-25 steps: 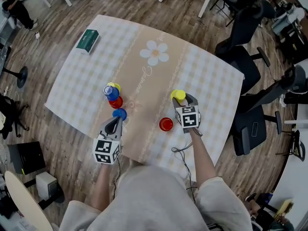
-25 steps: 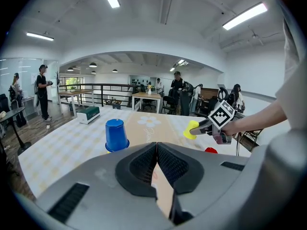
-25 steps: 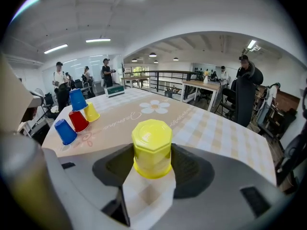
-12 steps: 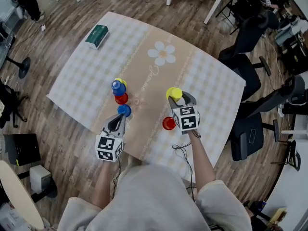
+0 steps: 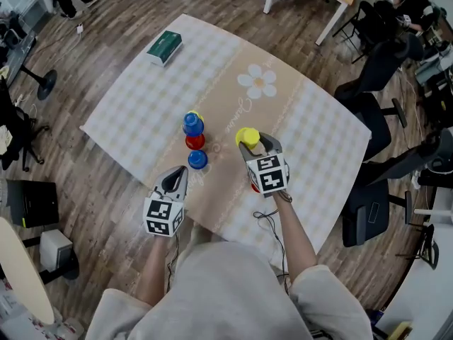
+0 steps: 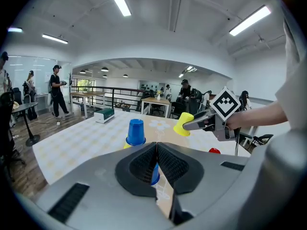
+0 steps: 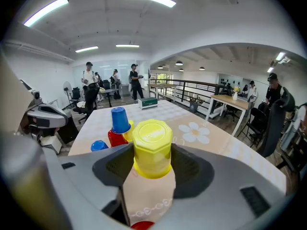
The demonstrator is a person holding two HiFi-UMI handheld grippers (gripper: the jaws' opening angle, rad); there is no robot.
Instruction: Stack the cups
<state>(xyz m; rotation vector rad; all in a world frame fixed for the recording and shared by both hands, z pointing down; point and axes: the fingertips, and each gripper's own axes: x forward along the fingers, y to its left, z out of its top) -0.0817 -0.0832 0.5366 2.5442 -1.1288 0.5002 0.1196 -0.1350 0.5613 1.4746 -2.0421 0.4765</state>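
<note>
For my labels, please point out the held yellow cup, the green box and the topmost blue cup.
yellow cup (image 7: 152,137): right gripper view, its base facing the camera.
green box (image 5: 164,47): head view, its top face.
topmost blue cup (image 5: 192,122): head view, its upturned base.

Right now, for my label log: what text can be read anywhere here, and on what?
No text here reads clearly.
Cursive script on the beige table runner: too blurred to read.
Embossed print on the base of the yellow plastic cup: too blurred.
Print on the green rectangular box: too small.

Clustered cups (image 5: 192,127) behind a lone cup (image 5: 197,159) (box (image 5: 164,47) far back).
</note>
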